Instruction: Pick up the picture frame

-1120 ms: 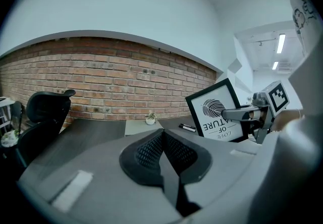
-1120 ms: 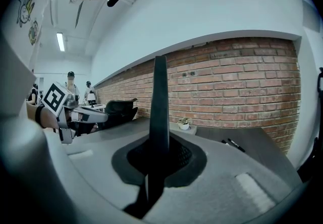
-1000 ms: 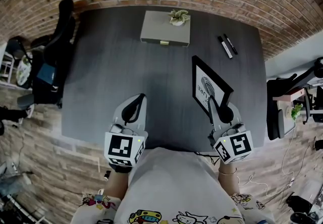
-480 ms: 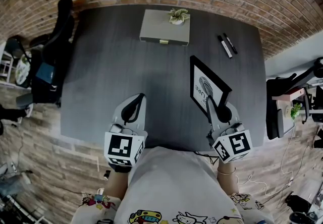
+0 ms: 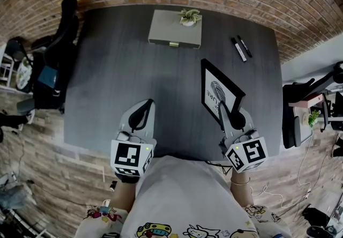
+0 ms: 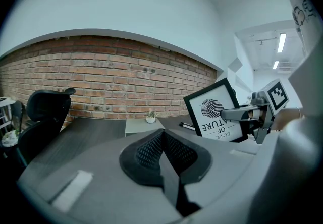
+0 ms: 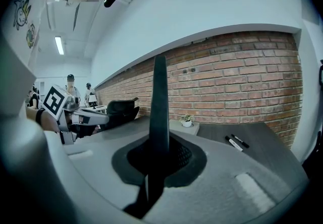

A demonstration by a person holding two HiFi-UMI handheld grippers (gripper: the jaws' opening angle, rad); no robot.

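Right gripper (image 5: 222, 109) clamped on picture frame (image 5: 218, 88), black frame edge pinched between jaws. Frame upright on edge over right part of dark table (image 5: 118, 76), printed face toward left gripper (image 5: 151, 103). Left gripper closed, nothing between jaws, near table's front edge. Grey box (image 5: 170, 33) with small potted plant (image 5: 189, 17) at far edge. Two markers (image 5: 241, 48) right of box.

Picture frame (image 5: 220, 89): near corner hidden behind my right gripper (image 5: 222, 108).
Its print: unseen from my right gripper view, frame edge-on there.
Markers (image 5: 240, 48): labels too small to tell.
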